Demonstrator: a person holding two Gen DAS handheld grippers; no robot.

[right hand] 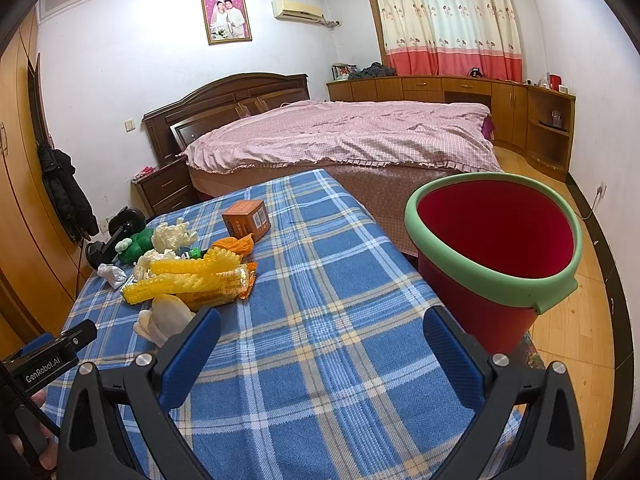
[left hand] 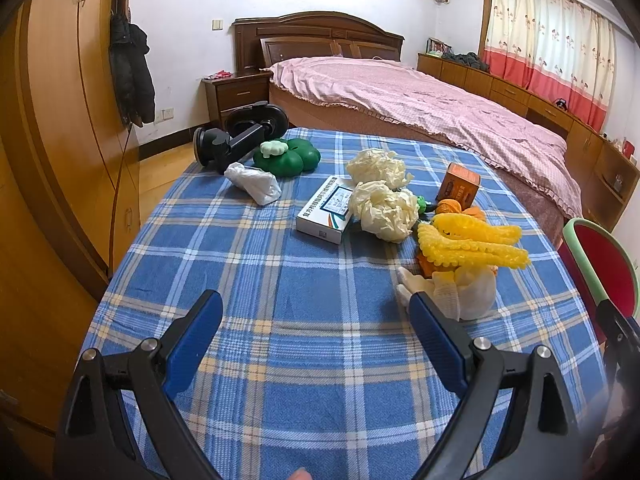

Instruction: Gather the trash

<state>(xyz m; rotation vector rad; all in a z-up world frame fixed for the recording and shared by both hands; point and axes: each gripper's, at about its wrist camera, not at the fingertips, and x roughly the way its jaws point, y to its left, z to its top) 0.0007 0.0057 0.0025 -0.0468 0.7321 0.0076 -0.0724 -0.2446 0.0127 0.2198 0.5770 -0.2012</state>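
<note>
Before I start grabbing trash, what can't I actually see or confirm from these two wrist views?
- Red bucket bottom: right wrist view, its own near wall hides it; cut by the edge in the left wrist view.
- Medicine box print: left wrist view, too small to read.
- Orange wrapper: both views, yellow foam strips cover most of it.
- White object near the left gripper: a fingertip partly hides it.

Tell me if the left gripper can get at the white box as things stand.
Probably yes: the left gripper is open, and only bare blue plaid cloth lies between it and the white box; crumpled paper crowds only the box's right side.
</note>
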